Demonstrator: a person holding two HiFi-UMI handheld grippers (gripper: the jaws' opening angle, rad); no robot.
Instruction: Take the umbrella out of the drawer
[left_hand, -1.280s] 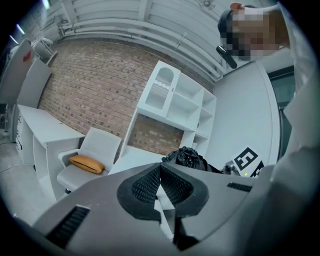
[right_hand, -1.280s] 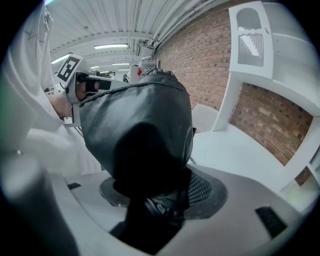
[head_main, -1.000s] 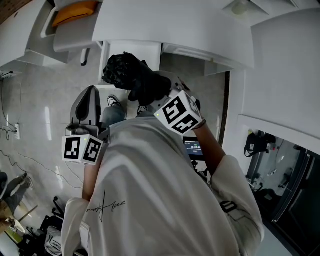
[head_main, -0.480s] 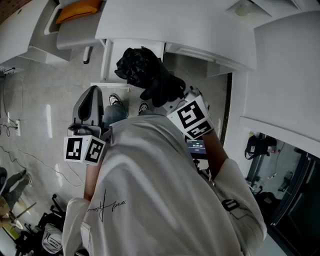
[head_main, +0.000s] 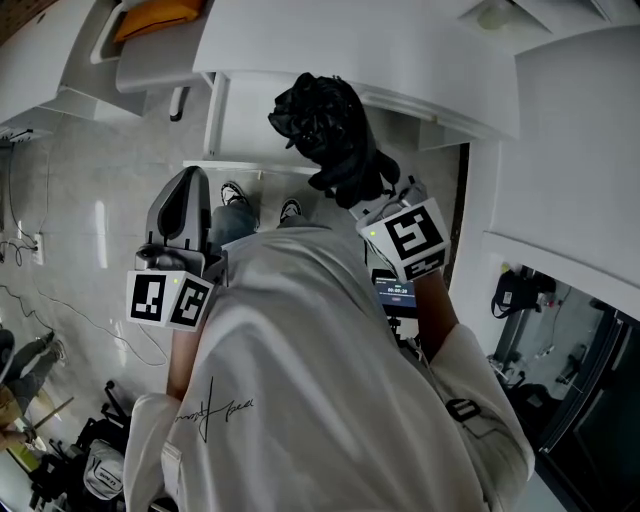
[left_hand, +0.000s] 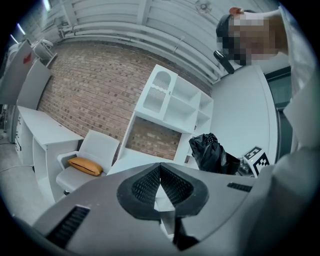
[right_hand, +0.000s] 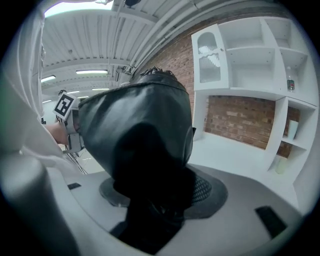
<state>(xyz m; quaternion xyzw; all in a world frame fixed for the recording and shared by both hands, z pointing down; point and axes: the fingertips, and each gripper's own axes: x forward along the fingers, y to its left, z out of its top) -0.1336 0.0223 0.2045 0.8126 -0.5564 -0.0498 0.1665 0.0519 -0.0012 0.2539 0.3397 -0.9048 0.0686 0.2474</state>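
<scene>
The black folded umbrella (head_main: 328, 125) is held up in the air over the white desk (head_main: 300, 50), with my right gripper (head_main: 368, 196) shut on its lower end. In the right gripper view the umbrella (right_hand: 145, 135) fills the middle and hides the right gripper's (right_hand: 156, 200) jaws. My left gripper (head_main: 185, 195) hangs lower left, shut with nothing in it. Its jaws meet at the tips in the left gripper view (left_hand: 160, 172), where the umbrella (left_hand: 212, 152) shows to the right. I cannot make out the drawer for certain.
A grey chair (head_main: 140, 70) with an orange cushion (head_main: 155, 20) stands upper left. A white shelf unit (left_hand: 172, 102) stands against the brick wall (left_hand: 95, 95). Cables (head_main: 30, 260) lie on the tiled floor at left. The person's white shirt (head_main: 300, 380) fills the lower middle.
The right gripper has carried the umbrella up and to the right in the head view, out over the desk edge. The left gripper has stayed where it was.
</scene>
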